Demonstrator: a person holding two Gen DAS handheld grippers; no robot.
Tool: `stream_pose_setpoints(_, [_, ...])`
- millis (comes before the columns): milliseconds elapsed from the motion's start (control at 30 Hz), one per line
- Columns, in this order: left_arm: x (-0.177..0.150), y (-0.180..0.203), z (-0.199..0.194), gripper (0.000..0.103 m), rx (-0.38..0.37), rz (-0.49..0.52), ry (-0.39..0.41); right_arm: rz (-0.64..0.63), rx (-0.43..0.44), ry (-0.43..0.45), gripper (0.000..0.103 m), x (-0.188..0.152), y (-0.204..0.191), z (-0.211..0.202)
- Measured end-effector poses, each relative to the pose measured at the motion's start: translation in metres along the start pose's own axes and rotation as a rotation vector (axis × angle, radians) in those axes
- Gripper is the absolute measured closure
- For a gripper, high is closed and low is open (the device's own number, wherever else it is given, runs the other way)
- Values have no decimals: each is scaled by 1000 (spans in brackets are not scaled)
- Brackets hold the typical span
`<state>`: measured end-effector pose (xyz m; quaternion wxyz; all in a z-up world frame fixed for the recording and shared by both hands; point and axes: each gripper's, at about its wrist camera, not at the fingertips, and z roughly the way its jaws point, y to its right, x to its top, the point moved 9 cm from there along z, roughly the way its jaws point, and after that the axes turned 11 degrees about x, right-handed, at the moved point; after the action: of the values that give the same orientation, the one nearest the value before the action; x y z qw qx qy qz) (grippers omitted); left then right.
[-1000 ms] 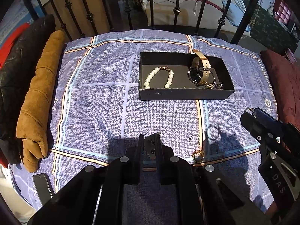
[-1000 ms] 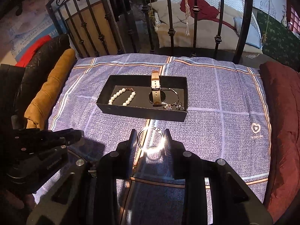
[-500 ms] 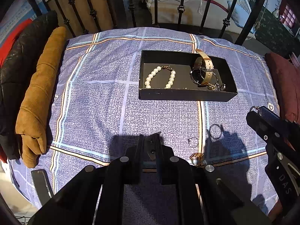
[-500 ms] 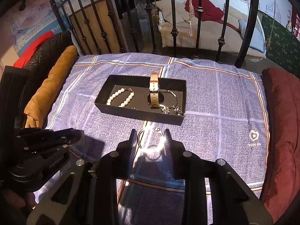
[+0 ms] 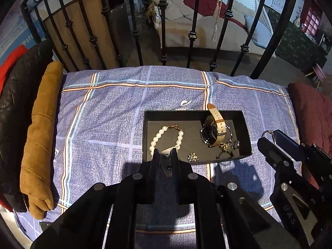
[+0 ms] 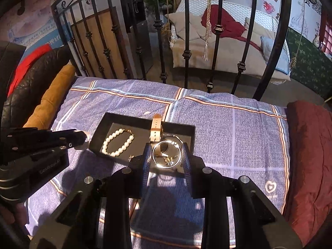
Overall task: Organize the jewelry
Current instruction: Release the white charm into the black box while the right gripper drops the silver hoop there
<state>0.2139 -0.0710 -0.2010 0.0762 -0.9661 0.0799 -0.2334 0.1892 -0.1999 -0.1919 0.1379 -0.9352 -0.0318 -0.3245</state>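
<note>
A black tray (image 5: 247, 132) (image 6: 99, 122) sits on the plaid bedspread. It holds a pearl bracelet (image 5: 159, 134) (image 6: 116, 143), a tan-strap watch (image 5: 215, 128) (image 6: 155, 128) and small gold pieces (image 5: 193, 156). My right gripper (image 6: 166, 155) is shut on a silver bangle (image 6: 154, 155) and holds it over the tray's near right part; it also shows in the left wrist view (image 5: 271, 139). My left gripper (image 5: 165, 153) is shut and empty at the tray's near edge; it also shows in the right wrist view (image 6: 83, 140).
The bedspread (image 5: 103, 124) ends at a black iron railing (image 5: 164, 31) at the back. A tan cushion (image 5: 39, 134) and a black leather one (image 5: 12, 103) lie along the left. A dark red cushion (image 6: 307, 155) lies on the right.
Both grippers have moved forward to the tray. The right one carried the bangle from above the bedspread to over the tray. A small gold piece now lies in the tray's near part.
</note>
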Motion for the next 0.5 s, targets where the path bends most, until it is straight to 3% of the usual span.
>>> stream_pose_setpoints(200, [18, 12, 23, 91, -15, 9, -3, 11, 9, -20, 73, 10, 8, 29])
stream_pose_setpoints(267, [21, 13, 31, 73, -3, 10, -12, 17, 18, -40, 72, 12, 10, 38])
stream_pose_setpoints(300, [22, 13, 34, 69, -1, 7, -15, 19, 18, -49, 72, 13, 11, 41])
stream_pose_setpoints(367, [23, 12, 38, 58, 0, 4, -23, 19, 15, -53, 54, 13, 12, 43])
stream_pose_setpoints(400, [22, 11, 39, 56, 4, 4, -26, 18, 8, -49, 49, 12, 13, 42])
stream_pose_setpoints(500, [19, 5, 38, 53, 34, 16, -26, 33, 10, -39, 49, 10, 15, 38])
